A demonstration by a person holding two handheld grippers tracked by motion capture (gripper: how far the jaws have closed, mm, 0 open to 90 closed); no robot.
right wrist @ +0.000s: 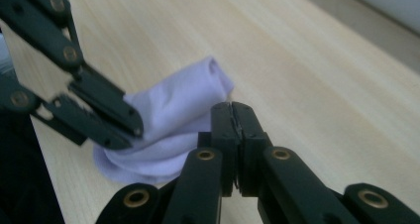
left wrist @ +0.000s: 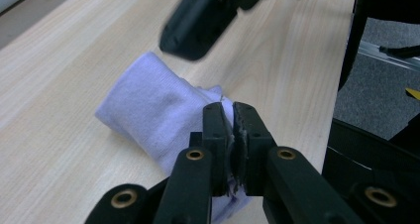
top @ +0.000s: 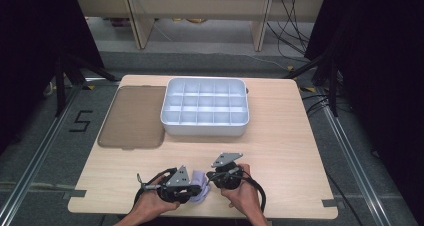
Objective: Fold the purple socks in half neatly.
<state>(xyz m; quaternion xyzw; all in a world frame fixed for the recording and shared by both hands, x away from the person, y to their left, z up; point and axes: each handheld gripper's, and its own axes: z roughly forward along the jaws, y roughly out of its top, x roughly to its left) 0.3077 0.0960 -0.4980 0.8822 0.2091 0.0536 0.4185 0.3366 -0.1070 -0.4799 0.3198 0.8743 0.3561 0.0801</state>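
While both of my hands sit at the near edge of the pale wooden table, the high view shows a small lavender sock bunched between my two tools. My left gripper lies against the sock's left side, and my right gripper stands just beside its right edge. Farther back rests a white plastic tray with smooth rounded corners and a grid of square compartments. Next to it on the left lies a flat, translucent brown lid, rectangular with rounded corners.

Looking along my left gripper in its own view, I see the two matte black jaws pressed almost together, with a thin fold of the sock pinched between their pads. The sock is a soft, finely ribbed knit, rolled into a loose, thick bundle that lies on the wood grain. Above it, blurred and dark, hangs the tip of my right gripper.

Turning to the right gripper view, my right gripper has its jaws closed pad against pad; whether any cloth is caught in that narrow seam I cannot tell, though the sock lies right beside the tips. From this side the fabric looks smooth and folded over on itself, with a rounded, puckered end pointing away. My left gripper comes in from the left, its black linkage arms with brass-coloured rivets ending in jaws that bite on the cloth.
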